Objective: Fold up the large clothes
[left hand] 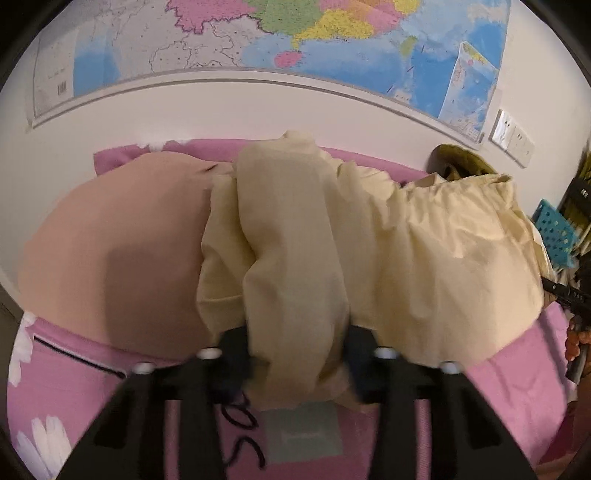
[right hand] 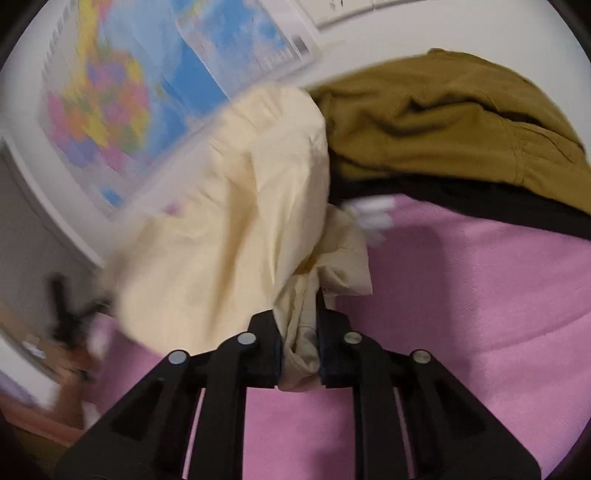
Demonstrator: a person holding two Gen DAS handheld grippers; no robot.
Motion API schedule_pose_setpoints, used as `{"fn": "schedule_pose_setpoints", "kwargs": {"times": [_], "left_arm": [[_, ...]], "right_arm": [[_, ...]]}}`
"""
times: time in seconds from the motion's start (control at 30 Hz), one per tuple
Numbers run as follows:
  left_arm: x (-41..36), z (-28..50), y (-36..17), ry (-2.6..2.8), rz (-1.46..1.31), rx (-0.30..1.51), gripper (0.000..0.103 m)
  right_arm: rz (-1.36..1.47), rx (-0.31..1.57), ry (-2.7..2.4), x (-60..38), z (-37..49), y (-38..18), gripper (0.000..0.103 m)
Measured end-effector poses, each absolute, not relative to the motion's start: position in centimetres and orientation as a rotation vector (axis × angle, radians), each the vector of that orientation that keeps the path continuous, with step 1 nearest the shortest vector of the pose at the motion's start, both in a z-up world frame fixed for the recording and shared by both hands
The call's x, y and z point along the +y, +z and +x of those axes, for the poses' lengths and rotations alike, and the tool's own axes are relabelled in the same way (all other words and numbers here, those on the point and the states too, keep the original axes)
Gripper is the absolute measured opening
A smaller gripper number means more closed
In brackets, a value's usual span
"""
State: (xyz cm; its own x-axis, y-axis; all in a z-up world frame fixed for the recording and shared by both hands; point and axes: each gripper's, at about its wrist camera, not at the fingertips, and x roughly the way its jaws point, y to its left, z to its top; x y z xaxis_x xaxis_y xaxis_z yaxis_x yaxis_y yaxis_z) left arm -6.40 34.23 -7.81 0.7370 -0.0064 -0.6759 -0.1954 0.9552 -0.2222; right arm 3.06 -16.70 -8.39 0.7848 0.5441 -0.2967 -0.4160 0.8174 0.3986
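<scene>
Both tongs clenched on cream garment (left hand: 424, 258), left tongs (left hand: 297, 369), right tongs (right hand: 299, 354), sleeve running away from left tongs

L wrist cam sits low over the pink bedsheet (left hand: 517, 373), looking past its fingers at the wall map (left hand: 332, 33), cream garment (left hand: 295, 240) close up. R wrist cam is rolled, low too, facing the olive garment (right hand: 443, 122). Both share map, sheet, cream cloth.

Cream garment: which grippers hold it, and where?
Both. Left gripper pinches a bunched fold of the cream garment; right gripper clamps a gathered edge.
</scene>
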Motion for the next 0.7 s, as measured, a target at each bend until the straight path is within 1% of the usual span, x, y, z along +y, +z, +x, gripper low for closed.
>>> {"fn": "schedule_pose_setpoints", "kwargs": {"times": [0.07,0.1,0.17,0.27,0.33,0.43,0.47,0.5,0.53,0.57,0.6,0.63,0.67,0.7], "left_arm": [[34.5,-7.5,-6.5,0.053,-0.354,0.717,0.020],[34.7,-8.5,-5.5,0.023,-0.382,0.705,0.018],[34.6,-10.3,-4.2,-0.027,-0.435,0.692,0.018],[34.3,-12.0,-4.8,-0.090,-0.511,0.723,0.018],[34.3,-12.7,-7.0,-0.096,-0.556,0.778,0.016],[34.5,-12.5,-10.7,-0.106,-0.646,0.862,0.015],[34.3,-12.5,-10.9,-0.108,-0.646,0.856,0.015],[33.9,-12.6,-10.5,-0.098,-0.618,0.836,0.021],[33.5,-12.5,-10.0,-0.064,-0.568,0.834,0.029],[33.0,-12.4,-9.4,-0.010,-0.510,0.846,0.043],[32.5,-12.3,-8.5,0.039,-0.438,0.853,0.046],[32.0,-12.4,-7.8,0.051,-0.396,0.845,0.046],[31.6,-12.5,-6.9,0.060,-0.361,0.828,0.046],[31.1,-12.7,-5.8,0.074,-0.314,0.801,0.048]], "right_arm": [[0.311,0.333,0.572,-17.4,-0.3,-6.2,0.009],[0.311,0.298,0.577,-17.8,-1.6,-5.4,0.008],[0.348,0.215,0.599,-20.0,-5.4,-3.8,0.007],[0.356,0.169,0.537,-23.4,-9.3,-3.8,0.007],[0.390,0.215,0.484,-25.2,-10.0,-5.6,0.007],[0.427,0.401,0.355,-26.6,-7.8,-9.9,0.008],[0.418,0.475,0.279,-26.5,-6.5,-11.7,0.014],[0.421,0.505,0.232,-26.7,-6.0,-12.4,0.022],[0.426,0.516,0.209,-26.6,-5.6,-12.7,0.025],[0.431,0.503,0.193,-26.6,-5.6,-12.6,0.032],[0.418,0.471,0.173,-26.3,-6.1,-11.9,0.033],[0.377,0.428,0.155,-25.6,-6.7,-10.9,0.036],[0.336,0.383,0.124,-24.6,-7.3,-9.6,0.052],[0.307,0.349,0.102,-23.8,-7.5,-8.6,0.075]]}}
